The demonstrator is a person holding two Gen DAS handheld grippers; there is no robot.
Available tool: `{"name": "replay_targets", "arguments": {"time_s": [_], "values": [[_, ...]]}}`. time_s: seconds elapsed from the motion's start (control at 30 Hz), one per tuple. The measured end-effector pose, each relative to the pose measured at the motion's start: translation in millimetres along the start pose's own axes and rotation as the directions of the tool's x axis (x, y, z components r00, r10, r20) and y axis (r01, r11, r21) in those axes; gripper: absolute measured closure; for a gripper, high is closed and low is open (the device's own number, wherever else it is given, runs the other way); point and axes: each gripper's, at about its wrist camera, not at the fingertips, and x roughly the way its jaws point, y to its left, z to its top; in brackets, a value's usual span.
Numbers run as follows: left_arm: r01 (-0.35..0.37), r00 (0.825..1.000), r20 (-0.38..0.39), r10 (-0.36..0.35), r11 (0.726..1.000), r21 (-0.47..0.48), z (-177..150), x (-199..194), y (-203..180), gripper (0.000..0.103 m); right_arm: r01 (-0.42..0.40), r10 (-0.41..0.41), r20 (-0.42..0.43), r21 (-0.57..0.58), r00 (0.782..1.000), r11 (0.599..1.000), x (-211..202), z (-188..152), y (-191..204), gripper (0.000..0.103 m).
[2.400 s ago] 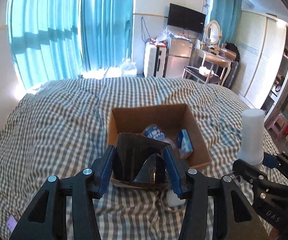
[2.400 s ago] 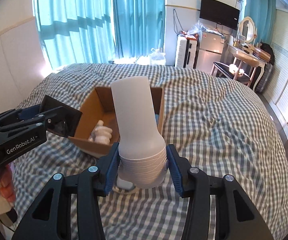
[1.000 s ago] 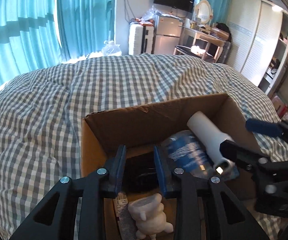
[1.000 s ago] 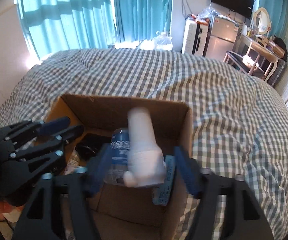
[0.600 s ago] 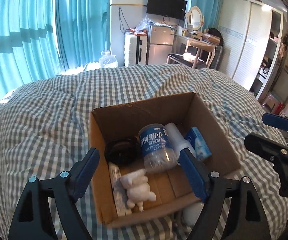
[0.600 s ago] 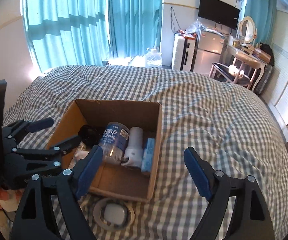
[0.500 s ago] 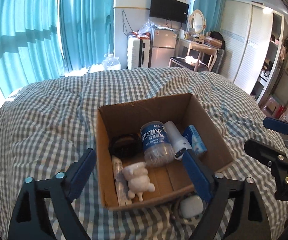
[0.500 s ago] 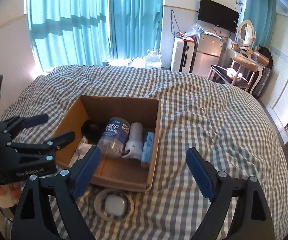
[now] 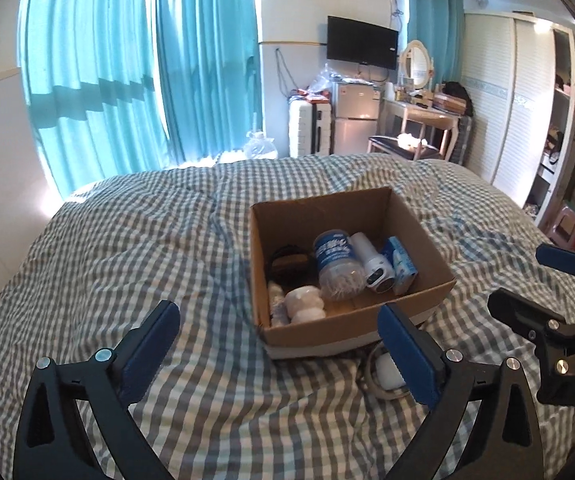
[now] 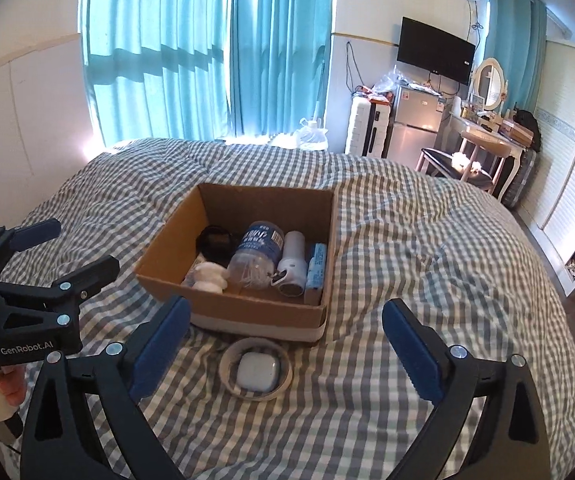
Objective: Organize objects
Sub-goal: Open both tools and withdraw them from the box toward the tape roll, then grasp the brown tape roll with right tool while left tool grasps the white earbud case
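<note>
An open cardboard box (image 9: 319, 216) (image 10: 263, 208) sits on the checked bed. Inside lie a black round case (image 10: 215, 242), a clear jar with a blue label (image 10: 257, 256), a white cylinder (image 10: 293, 258) (image 9: 369, 264), a blue pack (image 10: 315, 268) and a white figurine (image 10: 207, 272). My left gripper (image 9: 276, 310) (image 10: 83, 244) hovers short of the box's near left corner, jaws opening wide and empty. My right gripper (image 10: 285, 305) (image 9: 519, 276) hangs over the near side, jaws also opening, holding nothing.
A tape ring with a white earbud case (image 10: 256, 368) inside it lies on the quilt just in front of the box. The checked quilt (image 10: 427, 240) spreads on all sides. Turquoise curtains, a fridge, a dressing table and a wardrobe stand beyond the bed.
The left gripper let go of the black case and the right one the white cylinder inside the box. Both opened wide and drew back and up from it.
</note>
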Motion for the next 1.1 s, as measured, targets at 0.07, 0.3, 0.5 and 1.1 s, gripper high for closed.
{"name": "replay_targets", "arguments": {"time_s": [0.07, 0.3, 0.5, 1.1], "values": [[-0.019, 1.000, -0.021, 0.019, 1.000, -0.006, -10, 7, 1, 0.001, -0.010, 0.010, -0.021, 0.000, 1.000, 1.000, 8, -10, 4, 0.005], [-0.052, 0.992, -0.117, 0.046, 0.998, -0.045, -36, 46, 13, 0.001, -0.019, 0.021, -0.127, 0.010, 0.992, 1.000, 64, -48, 15, 0.005], [-0.052, 0.967, -0.254, 0.032, 0.996, -0.075, -68, 84, 19, 0.001, -0.026, 0.027, -0.231, 0.006, 0.973, 1.000, 109, -71, 22, 0.005], [-0.052, 0.950, -0.310, 0.028, 0.996, -0.068, -90, 102, 21, 0.001, 0.022, -0.043, -0.360, -0.065, 0.932, 0.998, 163, -103, 37, 0.019]]}}
